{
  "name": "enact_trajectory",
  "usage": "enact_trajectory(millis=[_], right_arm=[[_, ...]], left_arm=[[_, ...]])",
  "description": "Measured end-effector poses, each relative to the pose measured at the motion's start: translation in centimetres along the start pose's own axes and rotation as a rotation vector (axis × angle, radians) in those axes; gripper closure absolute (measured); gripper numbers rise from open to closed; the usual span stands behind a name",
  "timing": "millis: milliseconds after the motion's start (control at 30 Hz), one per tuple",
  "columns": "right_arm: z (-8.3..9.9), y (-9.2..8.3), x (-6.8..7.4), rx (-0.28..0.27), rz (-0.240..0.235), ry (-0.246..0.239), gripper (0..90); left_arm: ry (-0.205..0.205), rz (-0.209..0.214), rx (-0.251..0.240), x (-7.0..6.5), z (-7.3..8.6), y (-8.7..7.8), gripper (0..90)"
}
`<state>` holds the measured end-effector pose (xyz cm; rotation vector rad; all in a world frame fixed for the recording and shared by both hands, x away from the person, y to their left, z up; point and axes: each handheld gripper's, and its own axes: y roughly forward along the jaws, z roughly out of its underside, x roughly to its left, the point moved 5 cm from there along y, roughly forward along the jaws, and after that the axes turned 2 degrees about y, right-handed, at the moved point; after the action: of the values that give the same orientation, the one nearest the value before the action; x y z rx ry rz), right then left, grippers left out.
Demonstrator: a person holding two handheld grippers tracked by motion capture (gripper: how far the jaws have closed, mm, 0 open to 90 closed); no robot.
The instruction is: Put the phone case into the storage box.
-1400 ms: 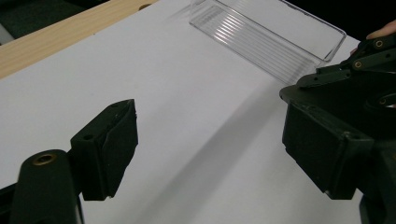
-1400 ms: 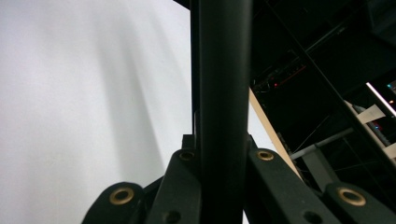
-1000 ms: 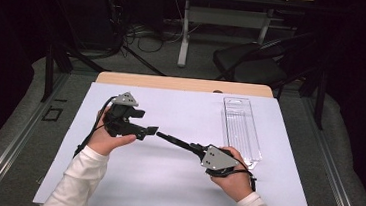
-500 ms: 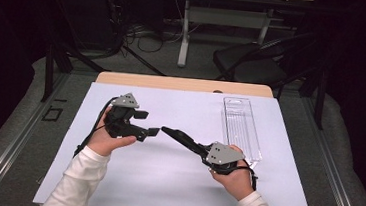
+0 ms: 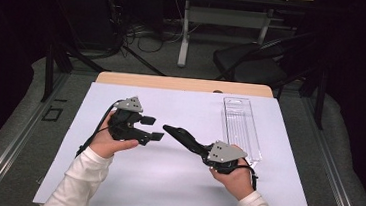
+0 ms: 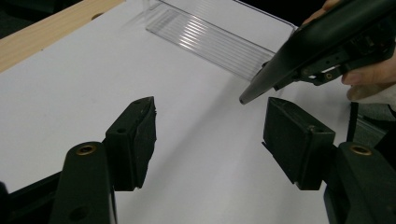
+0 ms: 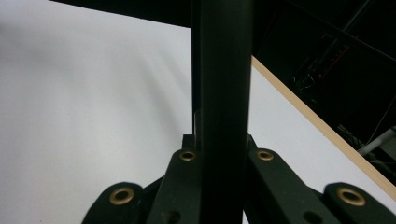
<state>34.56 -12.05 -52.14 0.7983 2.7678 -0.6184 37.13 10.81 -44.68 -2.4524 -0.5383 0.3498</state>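
Note:
My left gripper [image 5: 151, 129] hovers left of centre over the white sheet [image 5: 174, 182], pointing right. It is open with nothing between its pads, and its jaws have just been closing. In the left gripper view its jaws [image 6: 210, 109] frame bare sheet. My right gripper [image 5: 169, 129] points left toward it, shut to a single black point. That tip [image 6: 246, 96] hangs just beyond the left gripper's right pad without touching it. The shut right jaws [image 7: 222, 56] rise as one dark column in the right gripper view.
A clear plastic tray [image 5: 241, 125] lies lengthwise on the sheet at the right, behind my right hand; it also appears in the left gripper view [image 6: 210, 39]. The table's wooden edge [image 5: 182, 84] runs along the back. A dark chair [image 5: 254, 64] stands beyond it.
The left gripper's jaws have come closer together. The right gripper stays shut and has barely shifted, its tip still aimed at the left gripper.

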Motion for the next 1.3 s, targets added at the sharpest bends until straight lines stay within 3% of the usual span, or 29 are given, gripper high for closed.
enact_trajectory(millis=[633,933,1300], right_arm=[[0.0,0.1,0.3,-0.011,-0.022,0.011,87.7],[-0.1,0.2,0.4,-0.019,-0.044,0.02,87.7],[-0.1,0.4,0.8,-0.029,-0.074,0.018,87.7]], left_arm=[[0.013,0.052,-0.022,-1.0,-0.4,0.6,38.4],[0.051,0.102,-0.029,-1.8,-0.5,0.8,44.2],[0.076,0.123,-0.038,-2.4,-0.7,1.2,45.3]])
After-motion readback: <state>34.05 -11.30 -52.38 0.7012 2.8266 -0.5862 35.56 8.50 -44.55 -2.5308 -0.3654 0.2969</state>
